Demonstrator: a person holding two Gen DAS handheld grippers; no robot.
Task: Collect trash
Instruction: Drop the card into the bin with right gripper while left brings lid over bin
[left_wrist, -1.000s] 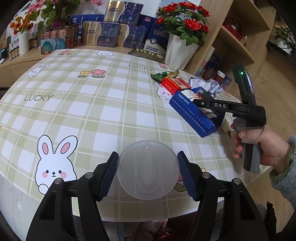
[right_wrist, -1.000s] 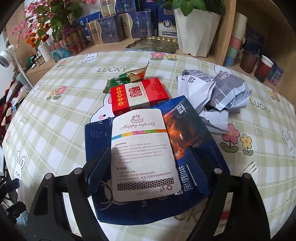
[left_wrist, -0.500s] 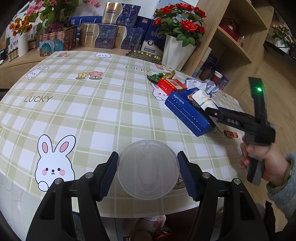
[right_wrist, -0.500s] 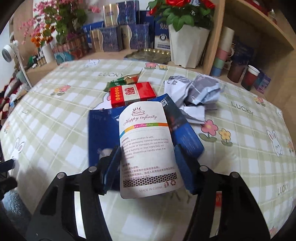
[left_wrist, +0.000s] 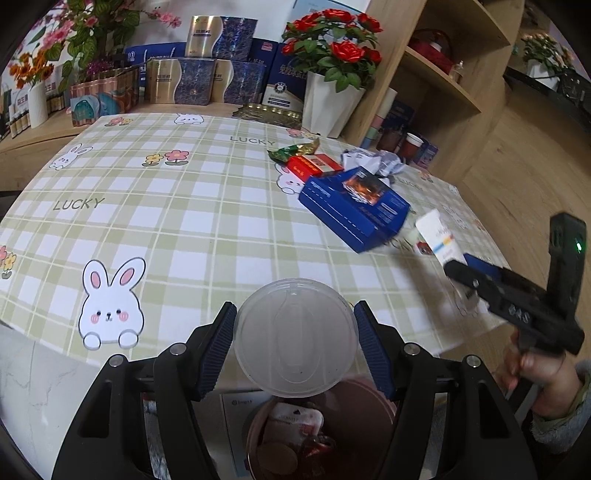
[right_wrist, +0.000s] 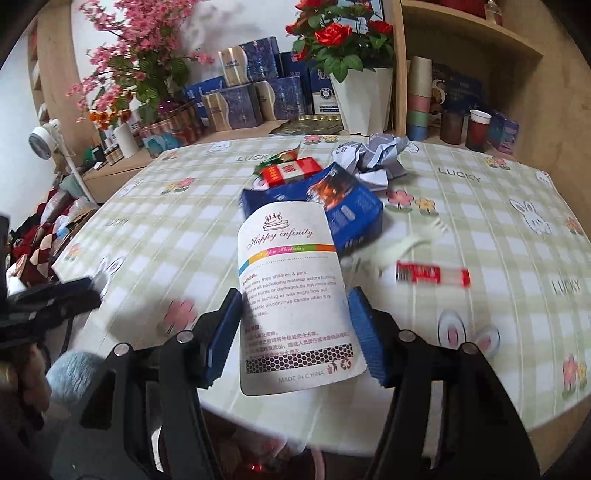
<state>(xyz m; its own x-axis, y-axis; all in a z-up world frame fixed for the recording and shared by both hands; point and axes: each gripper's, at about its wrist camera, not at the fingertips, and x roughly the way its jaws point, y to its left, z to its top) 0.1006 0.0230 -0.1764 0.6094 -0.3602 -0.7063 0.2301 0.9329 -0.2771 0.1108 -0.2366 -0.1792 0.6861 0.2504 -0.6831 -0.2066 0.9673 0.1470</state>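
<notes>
The left gripper clasps a clear lid by its rim, face-up above the bin. The right gripper pinches a card across its width, long axis pointing ahead, above the table edge. Beyond lies a blue box.

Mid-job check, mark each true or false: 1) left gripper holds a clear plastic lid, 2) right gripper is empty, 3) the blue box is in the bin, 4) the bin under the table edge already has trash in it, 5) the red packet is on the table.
1) The left gripper holds a clear plastic lid: true.
2) The right gripper is empty: false. It is shut on the white candle wrapper.
3) The blue box is in the bin: false. It lies on the table.
4) The bin already has trash in it: true.
5) The red packet is on the table: true, beside the blue box.
</notes>
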